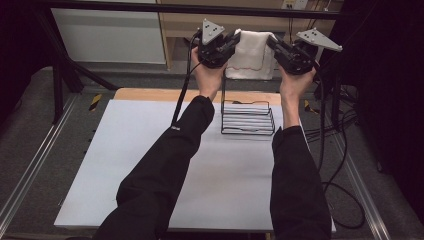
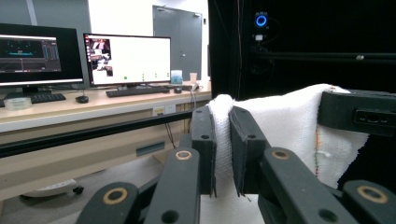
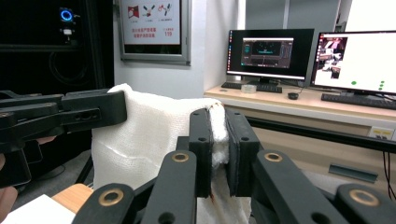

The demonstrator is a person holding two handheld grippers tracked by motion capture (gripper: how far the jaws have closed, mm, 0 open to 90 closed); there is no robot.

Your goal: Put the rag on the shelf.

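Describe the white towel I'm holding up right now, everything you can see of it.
The towel is white terry-like cloth with a thin coloured stitched line near one edge. It hangs in the air, stretched between the two grippers, beyond the far edge of the table and above the black wire rack. The left gripper is shut on one upper corner and the right gripper on the other, each pinching a bunched fold. The cloth drapes loosely below them, slightly creased, touching nothing else that shows.
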